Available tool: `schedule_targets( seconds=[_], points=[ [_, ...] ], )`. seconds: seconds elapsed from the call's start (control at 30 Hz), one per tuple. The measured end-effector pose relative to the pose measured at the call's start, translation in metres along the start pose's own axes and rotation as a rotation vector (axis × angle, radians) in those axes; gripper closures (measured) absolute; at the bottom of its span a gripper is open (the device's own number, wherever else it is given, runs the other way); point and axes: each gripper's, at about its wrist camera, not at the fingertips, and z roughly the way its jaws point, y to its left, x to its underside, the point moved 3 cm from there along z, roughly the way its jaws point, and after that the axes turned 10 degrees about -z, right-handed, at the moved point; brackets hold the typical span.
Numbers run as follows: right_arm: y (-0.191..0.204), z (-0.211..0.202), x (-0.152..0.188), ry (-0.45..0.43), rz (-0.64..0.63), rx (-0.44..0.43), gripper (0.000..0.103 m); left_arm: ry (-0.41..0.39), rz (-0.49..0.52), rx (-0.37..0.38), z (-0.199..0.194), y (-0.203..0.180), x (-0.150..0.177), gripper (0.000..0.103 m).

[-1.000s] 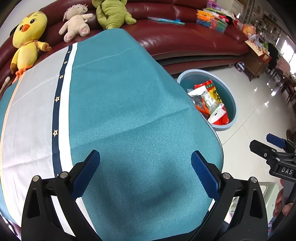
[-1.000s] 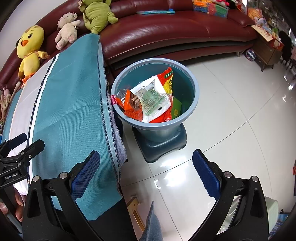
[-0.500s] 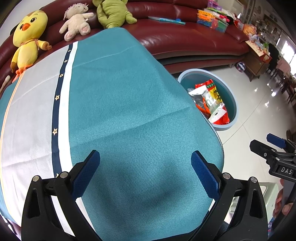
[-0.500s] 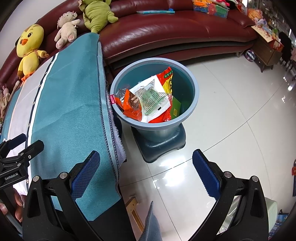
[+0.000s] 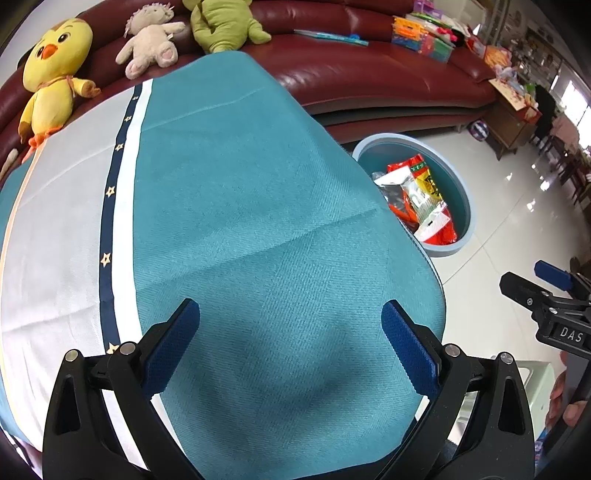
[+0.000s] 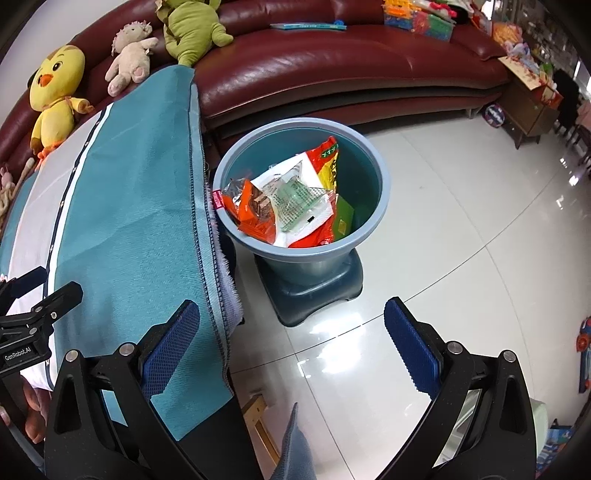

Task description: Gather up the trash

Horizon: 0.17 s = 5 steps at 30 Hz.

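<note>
A blue-grey trash bin (image 6: 376,206) stands on the white floor beside the table, holding several snack wrappers (image 6: 291,199), red, orange and white. It also shows in the left wrist view (image 5: 463,184) at the right, past the table edge. My left gripper (image 5: 290,347) is open and empty over the teal tablecloth (image 5: 240,221). My right gripper (image 6: 291,343) is open and empty above the floor, in front of the bin. No trash shows on the cloth.
A dark red sofa (image 6: 332,66) curves behind the table with a yellow chick toy (image 5: 55,77), a beige plush (image 5: 151,48) and a green plush (image 5: 221,26). Toys and boxes (image 5: 424,37) lie on the sofa's right part. A wooden side table (image 6: 532,99) stands far right.
Both grippers stay open and almost still. The left wrist view has drifted slightly, so the bin sits a little lower and more to the right.
</note>
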Motion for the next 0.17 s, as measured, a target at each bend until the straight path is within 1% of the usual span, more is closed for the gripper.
schedule_targets(
  seconds=[0.17],
  points=[
    [-0.003,-0.0004,-0.0007,0.003,0.002,0.01,0.007,0.016,-0.01,0.008,0.002,0.0007,0.0005,0.004]
  ],
)
